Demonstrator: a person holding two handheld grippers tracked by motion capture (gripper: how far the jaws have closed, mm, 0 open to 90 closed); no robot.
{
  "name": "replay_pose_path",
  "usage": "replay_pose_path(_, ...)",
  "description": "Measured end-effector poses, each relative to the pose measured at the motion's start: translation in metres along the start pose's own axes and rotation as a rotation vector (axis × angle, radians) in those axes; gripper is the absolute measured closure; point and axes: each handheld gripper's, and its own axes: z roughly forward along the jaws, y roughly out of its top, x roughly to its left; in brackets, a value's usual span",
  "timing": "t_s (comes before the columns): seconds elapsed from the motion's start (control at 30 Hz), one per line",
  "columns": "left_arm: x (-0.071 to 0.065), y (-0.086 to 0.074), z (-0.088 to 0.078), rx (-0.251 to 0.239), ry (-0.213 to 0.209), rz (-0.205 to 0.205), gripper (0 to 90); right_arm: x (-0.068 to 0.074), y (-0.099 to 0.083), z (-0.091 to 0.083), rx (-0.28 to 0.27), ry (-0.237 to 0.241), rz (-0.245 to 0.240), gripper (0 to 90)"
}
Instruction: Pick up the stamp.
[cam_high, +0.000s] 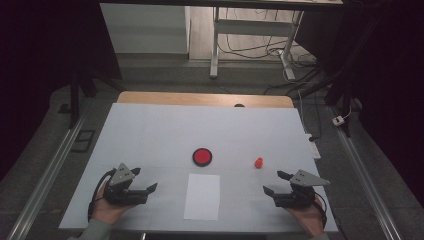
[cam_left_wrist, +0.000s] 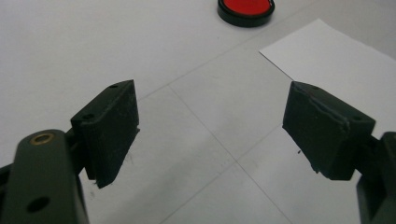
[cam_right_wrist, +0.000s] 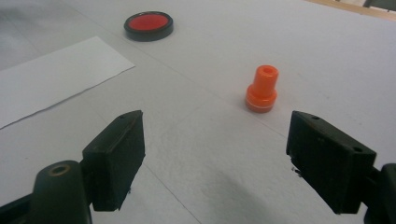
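1. Table (cam_high: 150, 130): white top.
2. Paper sheet (cam_high: 202, 196): flat, near edge, between both grippers.
3. Left gripper (cam_high: 147, 181), right gripper (cam_high: 274, 183): jaws wide apart, holding nothing.
4. Red ink pad (cam_high: 202, 156): beyond the sheet.
5. Orange stamp (cam_high: 259, 162): upright, ahead of the right gripper.

A pale grey matt cover (cam_high: 150, 130) lies over a light wooden tabletop (cam_high: 200, 98), whose far edge stays bare. Beyond it stands a white metal desk frame (cam_high: 215, 50) with loose black cables (cam_high: 250, 49) under it. A grey floor rail (cam_high: 50, 170) runs along the left side and a small white plug block (cam_high: 339, 120) lies far right.
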Motion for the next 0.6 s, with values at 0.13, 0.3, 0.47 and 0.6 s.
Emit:
replay_pose_path(0.13,0.003,0.0,-0.002,-0.008,-0.012,-0.005,19.0,0.0,-0.001,-0.001,-0.002,-0.009,0.016,21.1)
replay_pose_path(0.3,0.006,-0.002,-0.002,-0.014,-0.014,-0.006,19.1,-0.003,0.001,0.002,0.005,-0.013,0.012,21.9)
replay_pose_path(0.47,0.011,-0.007,-0.003,-0.013,-0.024,-0.007,19.3,-0.004,0.005,0.006,0.01,-0.025,-0.003,23.5)
replay_pose_path(0.6,0.011,-0.005,-0.004,-0.021,-0.036,-0.004,19.4,0.002,0.008,0.008,0.018,-0.024,-0.016,25.2)
